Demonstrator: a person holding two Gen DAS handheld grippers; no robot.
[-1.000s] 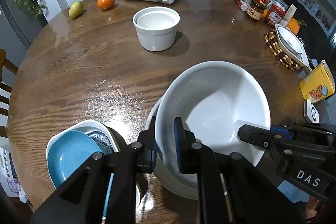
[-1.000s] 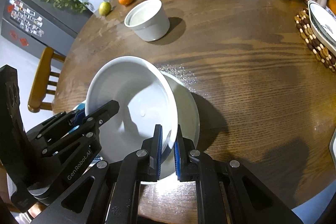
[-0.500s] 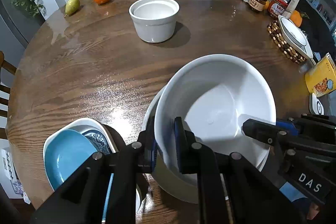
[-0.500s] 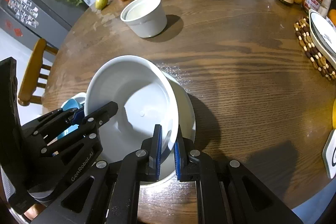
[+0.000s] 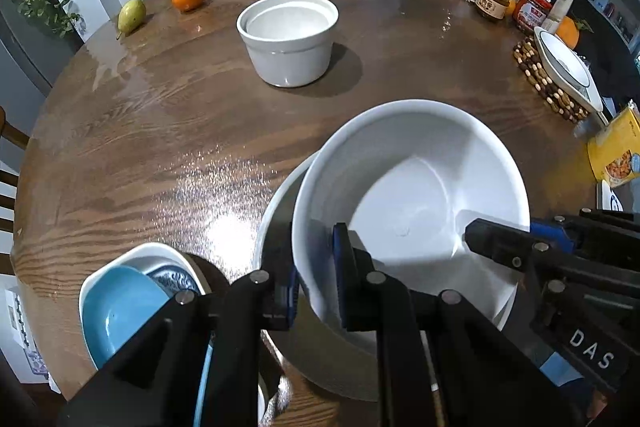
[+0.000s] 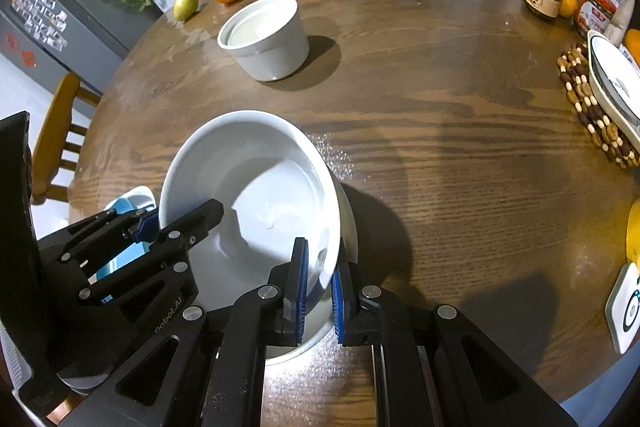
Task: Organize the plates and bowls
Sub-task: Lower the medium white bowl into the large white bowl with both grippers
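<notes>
Both my left claw (image 5: 314, 279) and right claw (image 6: 318, 283) grip the white bowl's (image 5: 412, 187) rim, tilted over a lower dish (image 6: 348, 223) largely hidden beneath, near the table's (image 5: 160, 131) front edge.

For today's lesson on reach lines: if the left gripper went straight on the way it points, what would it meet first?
The left gripper is already clamped on the rim of the big white bowl, so going on it would likely press into the bowl's wall, then probably the bowl under it.

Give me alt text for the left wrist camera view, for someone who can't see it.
Two black tools, the left tool and right tool, grip opposite rims of a large white ceramic bowl tilted over another white dish on a round wooden table. A smaller white pot stands beyond.
</notes>
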